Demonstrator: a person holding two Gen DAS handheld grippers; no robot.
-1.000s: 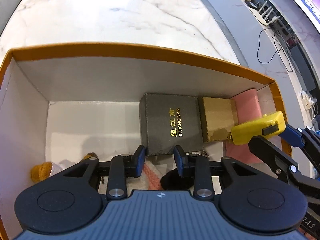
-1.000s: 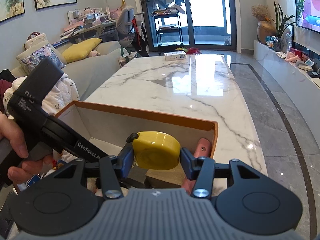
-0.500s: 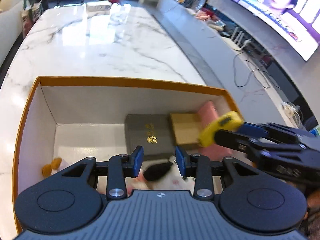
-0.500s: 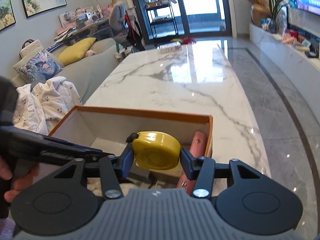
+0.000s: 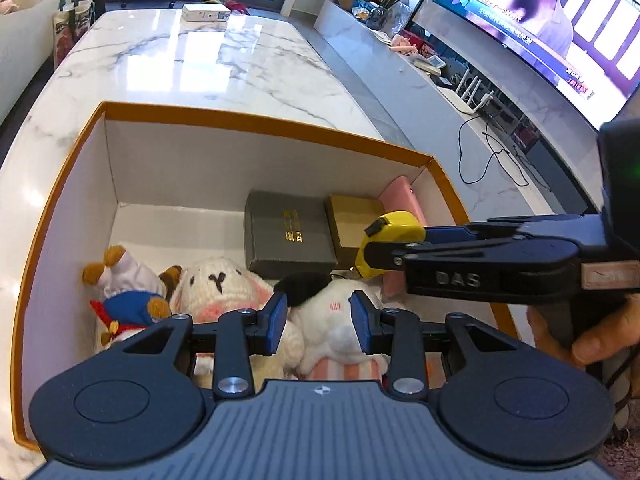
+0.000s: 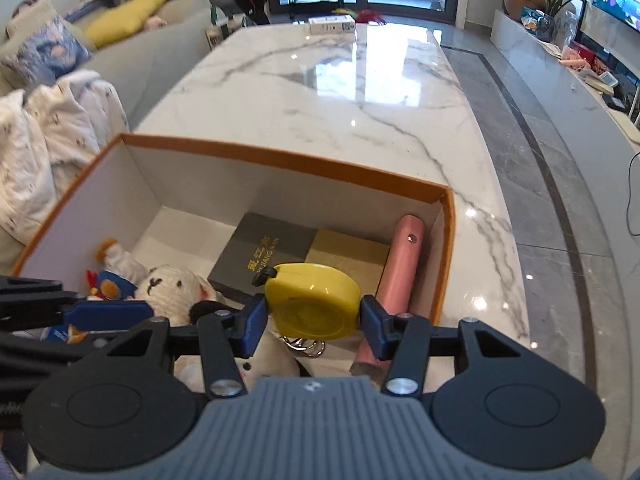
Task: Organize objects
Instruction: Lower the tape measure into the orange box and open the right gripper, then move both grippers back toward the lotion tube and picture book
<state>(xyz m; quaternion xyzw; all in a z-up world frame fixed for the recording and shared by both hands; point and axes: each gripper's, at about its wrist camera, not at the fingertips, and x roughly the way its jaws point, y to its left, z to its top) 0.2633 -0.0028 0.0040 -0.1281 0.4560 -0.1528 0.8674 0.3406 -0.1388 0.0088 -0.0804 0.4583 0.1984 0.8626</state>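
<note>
My right gripper (image 6: 314, 320) pinches the yellow tape measure (image 6: 312, 300) from both sides, above the right half of the orange-rimmed box (image 6: 280, 154), over the gold box (image 6: 348, 256) and pink case (image 6: 400, 264). My left gripper (image 5: 319, 322) hovers partly spread and empty over the plush toys (image 5: 224, 288); the box's back left floor lies bare.

Three plush toys (image 5: 224, 286), two flat boxes (image 5: 288, 232), one tape measure (image 6: 312, 300).
</note>
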